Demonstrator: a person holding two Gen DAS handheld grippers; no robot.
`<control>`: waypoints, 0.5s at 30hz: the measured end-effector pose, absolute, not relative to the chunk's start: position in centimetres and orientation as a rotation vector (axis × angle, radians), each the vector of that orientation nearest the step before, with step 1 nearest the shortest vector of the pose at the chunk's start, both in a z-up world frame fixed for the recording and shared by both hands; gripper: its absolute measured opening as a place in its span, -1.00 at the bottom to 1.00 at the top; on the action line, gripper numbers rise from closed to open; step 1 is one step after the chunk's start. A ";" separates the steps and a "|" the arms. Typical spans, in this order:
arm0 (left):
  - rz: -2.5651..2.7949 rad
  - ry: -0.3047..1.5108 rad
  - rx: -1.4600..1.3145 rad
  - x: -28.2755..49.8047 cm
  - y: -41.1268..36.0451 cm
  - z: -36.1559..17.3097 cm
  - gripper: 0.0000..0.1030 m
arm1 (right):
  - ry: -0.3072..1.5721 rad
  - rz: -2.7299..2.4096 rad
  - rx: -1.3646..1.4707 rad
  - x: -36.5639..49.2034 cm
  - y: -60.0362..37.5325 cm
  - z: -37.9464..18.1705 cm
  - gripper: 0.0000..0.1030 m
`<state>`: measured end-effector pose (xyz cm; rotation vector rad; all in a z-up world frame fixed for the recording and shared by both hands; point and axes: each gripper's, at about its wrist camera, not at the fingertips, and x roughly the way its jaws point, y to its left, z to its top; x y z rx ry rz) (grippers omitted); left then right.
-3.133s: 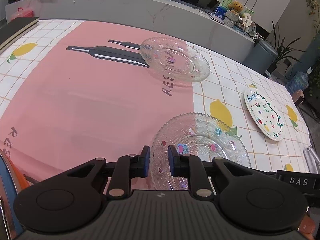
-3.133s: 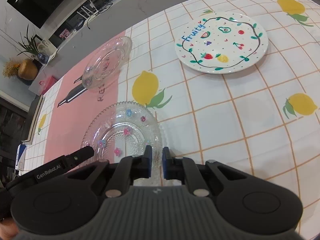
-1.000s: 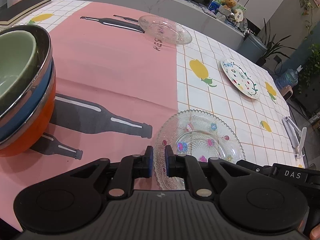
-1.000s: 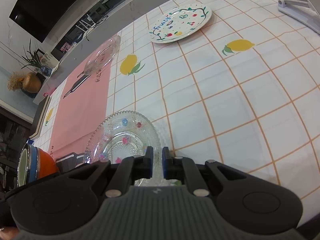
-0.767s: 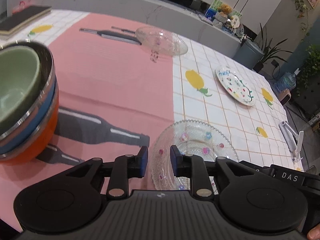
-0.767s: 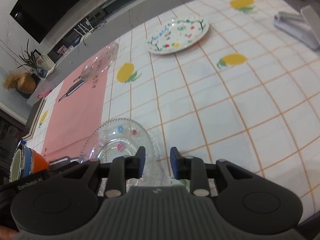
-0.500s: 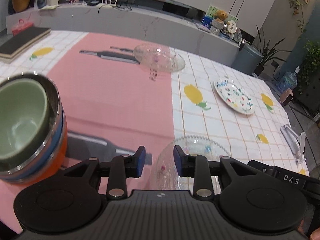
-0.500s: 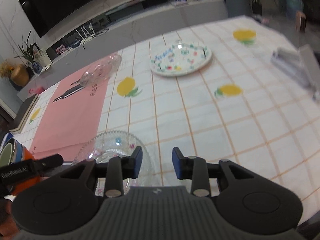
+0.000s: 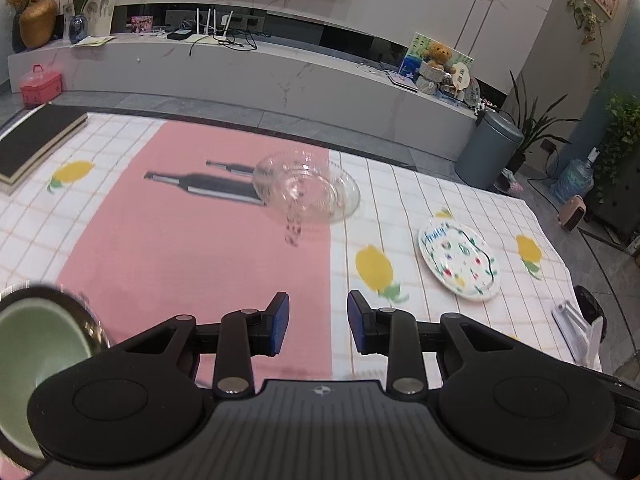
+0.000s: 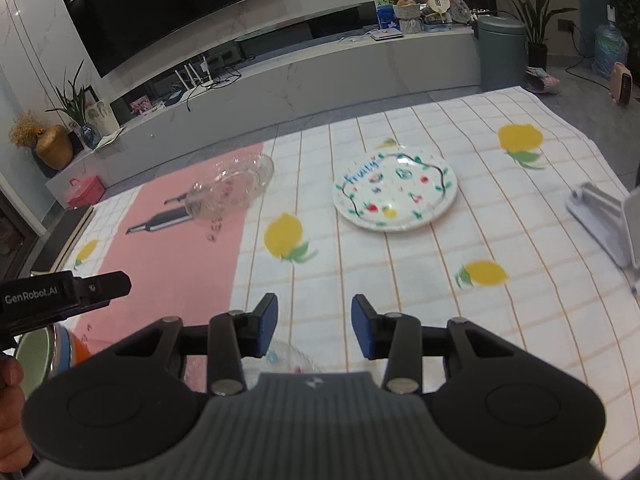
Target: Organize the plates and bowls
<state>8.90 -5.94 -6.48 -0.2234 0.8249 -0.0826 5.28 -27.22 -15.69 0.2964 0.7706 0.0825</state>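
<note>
Glass plates are what we are handling — one [image 10: 280,358] is sitting just under our right gripper [image 10: 314,330], only a sliver of its beaded rim showing at six o'clock between the fingers. Another glass plate [image 9: 308,192] is lying at twelve o'clock on the pink cloth [image 9: 192,248], well apart, and the painted fruit plate [image 10: 394,196] is resting at one o'clock on the lemon tablecloth [image 10: 440,280]. We are judging the glass as stiff, slippery and chip-prone, so we are planning to pinch it at the rim, gently. Both the right gripper and the left gripper [image 9: 318,326] are hovering with fingers spread wide, holding nothing. At eight o'clock the stacked bowls [image 9: 24,344] are nesting — green inside steel — near the left gripper.
</note>
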 end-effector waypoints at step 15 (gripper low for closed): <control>0.067 0.841 -0.348 17.0 -3.3 -8.6 -0.27 | 0.806 0.130 0.362 15.9 -24.4 -16.5 -0.20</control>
